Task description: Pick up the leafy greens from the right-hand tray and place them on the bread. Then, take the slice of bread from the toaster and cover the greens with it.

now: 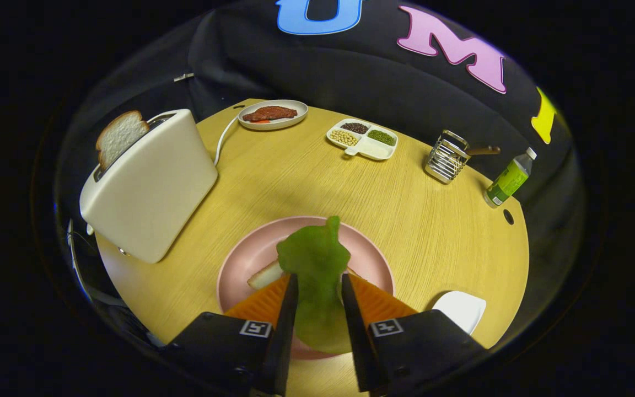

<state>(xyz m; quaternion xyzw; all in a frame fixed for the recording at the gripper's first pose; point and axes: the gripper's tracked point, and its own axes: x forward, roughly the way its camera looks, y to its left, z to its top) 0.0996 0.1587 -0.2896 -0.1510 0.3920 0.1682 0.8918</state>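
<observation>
The gripper (pixel 318 284) pinches the leafy greens (pixel 315 264) between both fingers, above the bread (pixel 265 275) on the pink plate (pixel 240 264); the toaster (pixel 149 187) stands beside.

The bench (pixel 273 182) looks like matt pale wood grain, the toaster (pixel 152 187) smooth plastic, the rack (pixel 447 160) shiny metal wire, the plate (pixel 240 270) smooth.

Even overhead light on the round pale wooden table (pixel 306 182); soft shadow beside the white toaster (pixel 149 184); fisheye bending beyond the fingers; sharp focus.
</observation>
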